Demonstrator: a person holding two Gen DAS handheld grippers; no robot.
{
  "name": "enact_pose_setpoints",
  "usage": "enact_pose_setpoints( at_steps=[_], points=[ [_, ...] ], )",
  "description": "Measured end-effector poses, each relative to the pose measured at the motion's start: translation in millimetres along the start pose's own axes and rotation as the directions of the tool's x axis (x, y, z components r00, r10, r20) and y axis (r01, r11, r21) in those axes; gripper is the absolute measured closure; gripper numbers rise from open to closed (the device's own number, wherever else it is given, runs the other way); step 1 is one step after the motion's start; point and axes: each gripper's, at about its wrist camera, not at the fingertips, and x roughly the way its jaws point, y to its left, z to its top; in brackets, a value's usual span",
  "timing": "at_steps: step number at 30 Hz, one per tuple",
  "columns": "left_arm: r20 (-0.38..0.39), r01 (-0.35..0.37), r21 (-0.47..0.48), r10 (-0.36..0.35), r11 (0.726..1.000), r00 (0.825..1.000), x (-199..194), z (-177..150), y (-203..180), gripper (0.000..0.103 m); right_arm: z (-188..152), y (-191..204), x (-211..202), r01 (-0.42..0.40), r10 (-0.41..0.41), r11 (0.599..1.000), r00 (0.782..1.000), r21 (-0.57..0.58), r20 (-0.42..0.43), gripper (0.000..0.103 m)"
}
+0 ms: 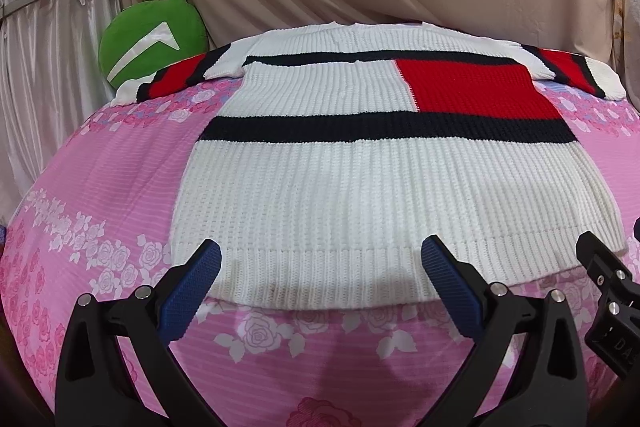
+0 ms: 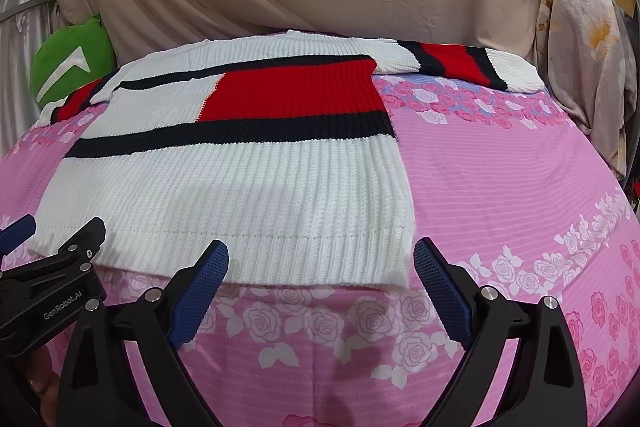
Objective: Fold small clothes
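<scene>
Left claw and right claw both level and low over the pink rose-print bed sheet, jaws spread wide and holding nothing, blue pads just short of the hem of the white ribbed knit sweater with red and navy blocks lying flat ahead.

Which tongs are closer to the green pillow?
Left. The left tongs sit at the sweater's hem toward the green pillow's side; the right tongs sit at its far corner.
</scene>
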Motion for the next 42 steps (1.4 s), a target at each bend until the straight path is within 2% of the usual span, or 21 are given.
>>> enact_pose_setpoints(
  at_steps=[42],
  points=[
    [-0.002, -0.006, 0.009, 0.006, 1.000, 1.000, 1.0, -1.1, 1.2, 0.005, -1.9, -0.7, 0.9, 0.000, 0.000, 1.000, 1.000, 0.002, 0.003, 0.011]
  ],
)
